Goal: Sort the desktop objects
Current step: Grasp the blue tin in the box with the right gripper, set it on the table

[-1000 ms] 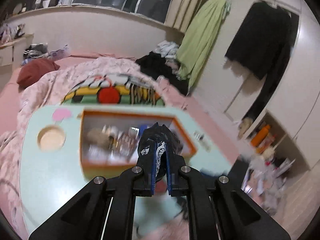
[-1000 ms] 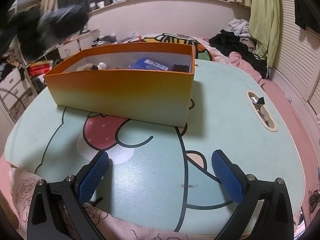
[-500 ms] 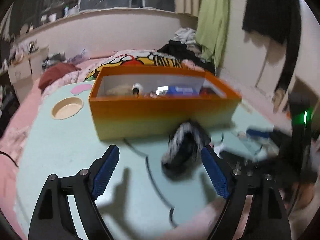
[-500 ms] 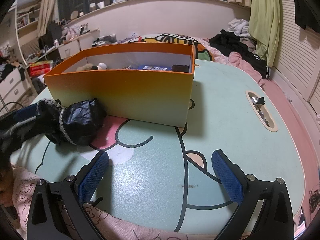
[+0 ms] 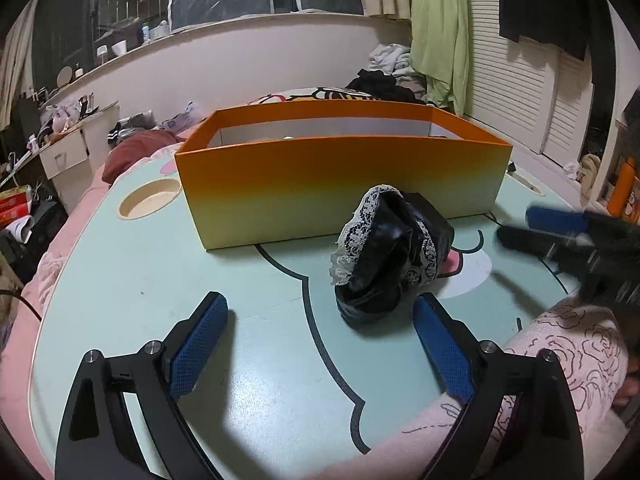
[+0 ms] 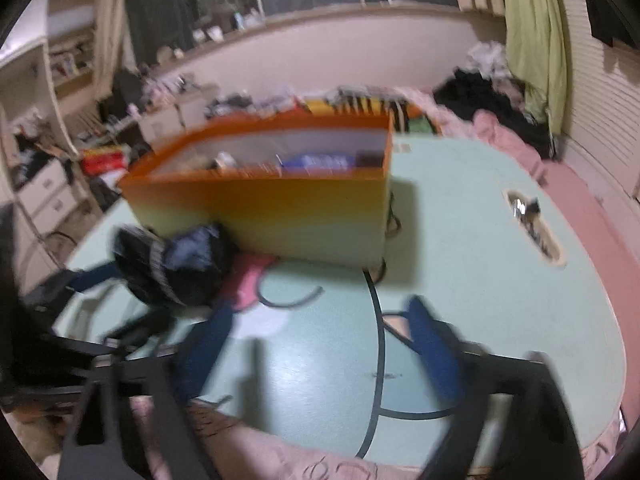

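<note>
Right wrist view: orange box [image 6: 280,216] holds blurred small items.

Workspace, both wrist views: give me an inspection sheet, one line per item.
Surface: mint cartoon-print table, round cup recess at far left.
Job's things: black lace-trimmed bundle lies on the table in front of the orange box; box holds blurred items.
Clutter: small items in the slot recess.
Grippers: left gripper opening, bundle ahead between the fingers, not pressed; right gripper closing, nothing between the fingers.
Cables: nothing seen on the table.
Surroundings: bed with pink bedding, green garment hanging, cluttered shelves.
</note>
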